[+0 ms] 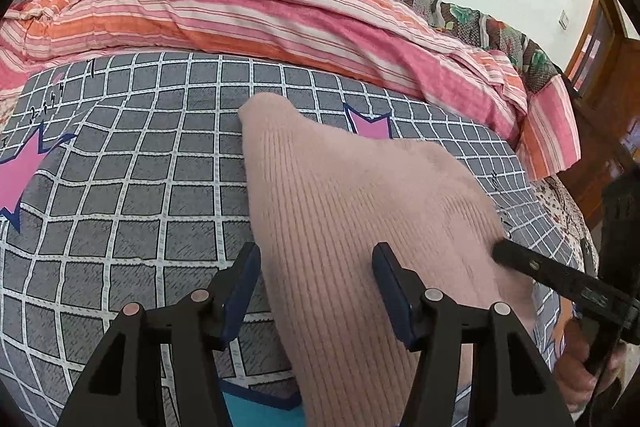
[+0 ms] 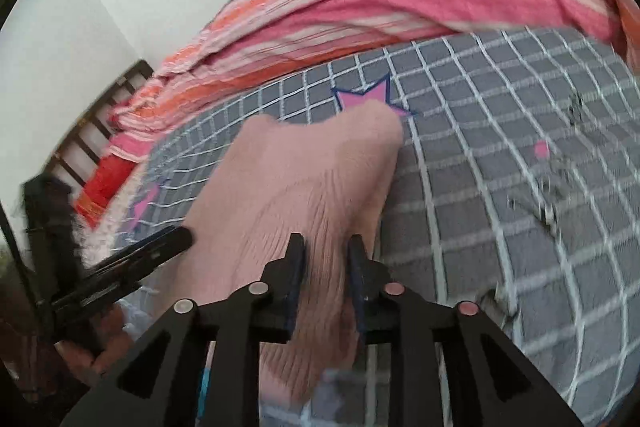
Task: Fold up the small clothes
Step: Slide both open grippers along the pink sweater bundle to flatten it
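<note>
A rumpled pink-and-orange striped blanket (image 1: 280, 15) lies along the far side of the bed, behind our grey checked sheet (image 1: 120, 187). The pink ribbed garment (image 1: 340, 211) lies on that sheet, long axis running away from us, narrow end pointing at the blanket. Our left tool (image 1: 316, 259) straddles it, spread wide; our right tool (image 2: 326, 247) is pinching its near edge.

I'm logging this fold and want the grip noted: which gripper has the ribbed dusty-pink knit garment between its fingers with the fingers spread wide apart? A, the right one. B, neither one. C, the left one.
C: the left gripper straddles the ribbed dusty-pink knit garment with its fingers wide apart, while the right gripper has its fingers closed narrowly on a fold of it.
</note>
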